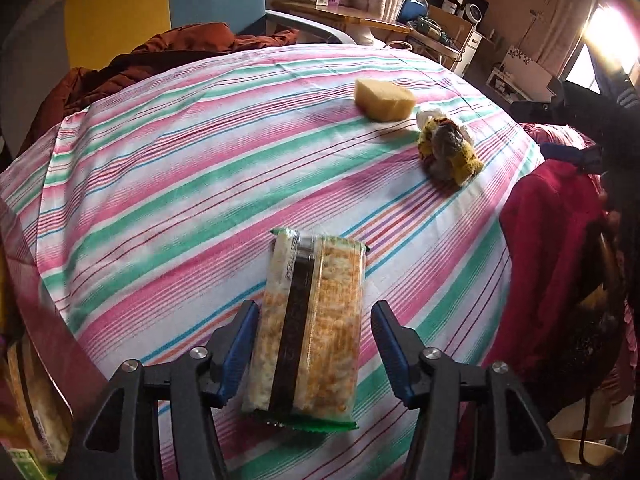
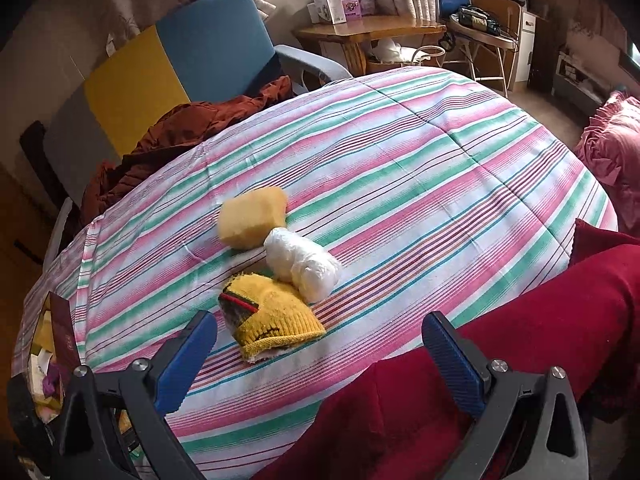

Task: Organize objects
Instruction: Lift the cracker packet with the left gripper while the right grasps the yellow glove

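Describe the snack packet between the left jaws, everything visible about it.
The snack packet is a long clear plastic wrapper with green crimped ends, showing pale and golden puffed-rice cakes inside, with a dark printed band running along its length. It lies flat on the striped sheet, lengthwise between the open jaws of the left gripper. The left blue pad is close beside it; contact is unclear. The right pad stands clear.

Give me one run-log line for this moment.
left gripper: open around cracker pack | right gripper: open, empty | sponge, knit item: on striped cloth
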`<state>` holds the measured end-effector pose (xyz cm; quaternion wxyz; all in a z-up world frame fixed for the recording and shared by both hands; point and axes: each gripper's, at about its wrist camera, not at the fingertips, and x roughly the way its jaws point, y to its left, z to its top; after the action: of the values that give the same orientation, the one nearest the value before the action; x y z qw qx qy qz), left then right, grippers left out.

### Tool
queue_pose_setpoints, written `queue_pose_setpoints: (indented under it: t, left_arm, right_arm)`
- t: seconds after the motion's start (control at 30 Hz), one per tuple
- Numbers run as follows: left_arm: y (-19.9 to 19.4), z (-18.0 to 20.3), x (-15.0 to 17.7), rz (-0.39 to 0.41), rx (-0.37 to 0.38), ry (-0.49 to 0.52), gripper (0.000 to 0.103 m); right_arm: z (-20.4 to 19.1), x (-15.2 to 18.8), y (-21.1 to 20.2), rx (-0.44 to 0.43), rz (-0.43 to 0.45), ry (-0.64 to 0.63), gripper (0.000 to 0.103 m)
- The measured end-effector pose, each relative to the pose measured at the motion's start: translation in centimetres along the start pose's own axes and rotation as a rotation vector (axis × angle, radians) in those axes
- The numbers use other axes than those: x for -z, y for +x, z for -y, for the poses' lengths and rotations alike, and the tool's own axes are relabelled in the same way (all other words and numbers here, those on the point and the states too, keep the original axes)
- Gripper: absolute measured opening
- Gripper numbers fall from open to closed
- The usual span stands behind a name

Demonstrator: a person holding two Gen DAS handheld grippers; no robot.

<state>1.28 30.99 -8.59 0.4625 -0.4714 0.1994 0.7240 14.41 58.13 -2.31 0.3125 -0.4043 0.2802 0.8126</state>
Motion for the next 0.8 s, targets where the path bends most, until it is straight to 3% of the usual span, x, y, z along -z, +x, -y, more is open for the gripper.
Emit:
queue_pose_setpoints:
  t: [0.3, 0.47, 0.73, 0.8]
  left_arm:
    - [0.6, -0.1, 0.6, 0.023, -0.007, 0.018, 0.056]
    - [0.3, -0.6, 1.1, 0.056, 0.022, 0.001, 0.056]
    - [0.2, -0.6, 1.6, 0.079, 0.02, -0.001, 0.056]
    - [0.2, -0.8, 1.6, 0.085, 0.027, -0.017, 0.056]
  right_arm:
    - [-1.1, -0.2, 0.5, 0.047, -0.048, -0.04, 0.103]
    - [-4.6, -0.7, 1.1, -0.018, -0.069, -0.107, 0.103]
    - [-5.7, -0.9, 6.4, 0.064, -0.187, -0.086, 0.102]
    - [-5.3, -1.0, 7.1, 0.096, -0.201, -0.07, 0.098]
